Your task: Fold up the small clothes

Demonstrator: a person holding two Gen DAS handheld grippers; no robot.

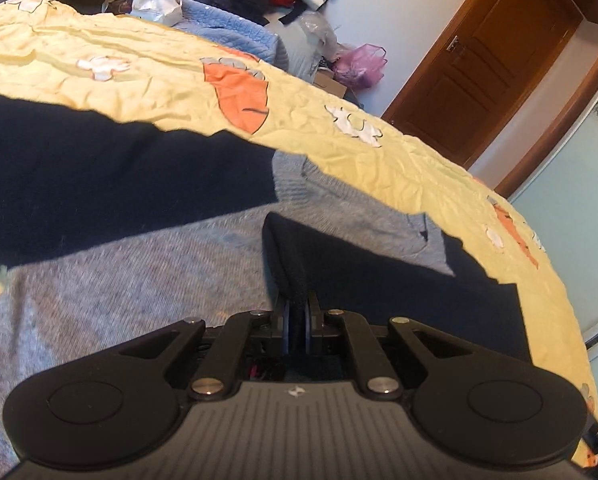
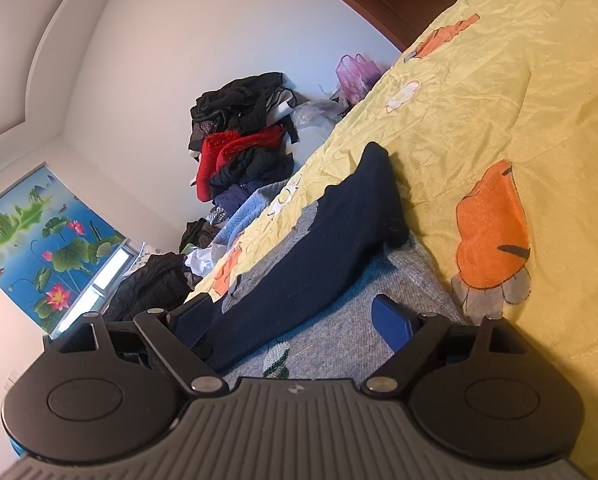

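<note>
A grey knit sweater with navy sleeves [image 1: 119,280] lies spread on a bed covered by a crinkled yellow sheet [image 1: 379,168] printed with orange and white shapes. The left gripper [image 1: 297,312] has its jaws pressed nearly together on a fold of navy sleeve fabric [image 1: 295,248], which rises out of the grip and drapes off toward the right side of the sheet. A second navy sleeve [image 1: 119,184] lies folded across the grey body of the sweater, its cuff end near the ribbed grey collar [image 1: 295,184].

In the right wrist view, the right gripper [image 2: 295,320] stands with its jaws wide apart and nothing held between them; its blue pads [image 2: 391,324] hover just over the grey knit [image 2: 339,320]. The navy sleeve [image 2: 339,232] runs from beside the left pad away across the sweater, its far end resting on the yellow sheet [image 2: 499,100].

Beyond the far edge of the bed, a pile of dark and red clothes [image 2: 243,144] sits against the white wall, with a purple plastic bag [image 2: 355,72] close by. A brown wooden door [image 1: 479,60] is in the left view, and a lotus-print blind [image 2: 39,240] covers a window in the right view.
</note>
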